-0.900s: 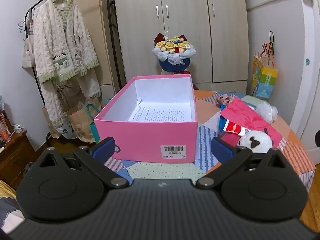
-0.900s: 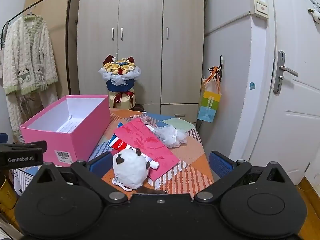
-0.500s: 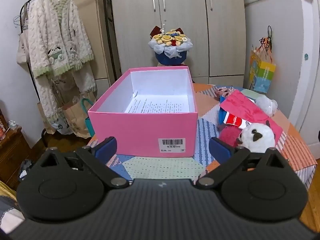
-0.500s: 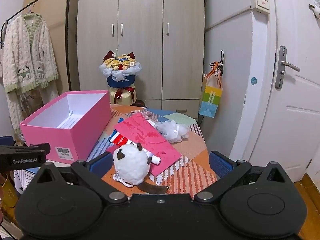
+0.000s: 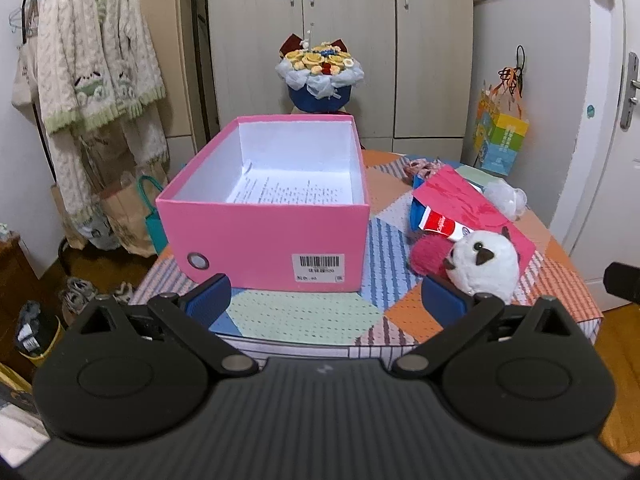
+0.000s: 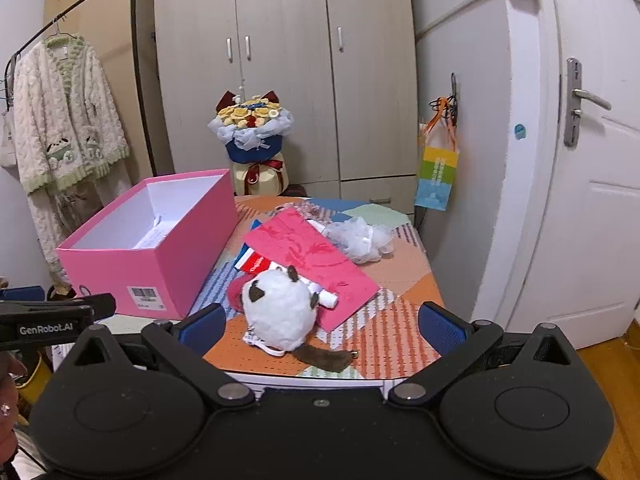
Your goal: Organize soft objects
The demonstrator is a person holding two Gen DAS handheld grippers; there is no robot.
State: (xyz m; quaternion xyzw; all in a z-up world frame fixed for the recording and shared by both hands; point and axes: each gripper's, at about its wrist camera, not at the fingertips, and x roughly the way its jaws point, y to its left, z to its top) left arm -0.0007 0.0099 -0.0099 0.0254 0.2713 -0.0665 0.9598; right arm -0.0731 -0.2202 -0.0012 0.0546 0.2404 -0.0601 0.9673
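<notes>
- We hold the left gripper (image 5: 326,294) and right gripper (image 6: 320,322) with tongs apart, empty.
- The white plush toy (image 6: 280,306) lies near the table's (image 6: 394,340) front edge, beside the pink box (image 5: 264,236).

Right tongs (image 6: 320,322) spread wide above the near edge of the patchwork desk (image 6: 384,340), nothing between the blue pads (image 6: 440,326); white plush toy (image 6: 280,310) just ahead, resting partly on a red fluffy thing (image 6: 236,294) and touching a pink paper sheet (image 6: 316,256); white mesh puff (image 6: 362,238) farther back; open pink box (image 6: 144,264) at left, holding printed paper; left tongs' black arm (image 6: 52,316) at the far left edge.
</notes>
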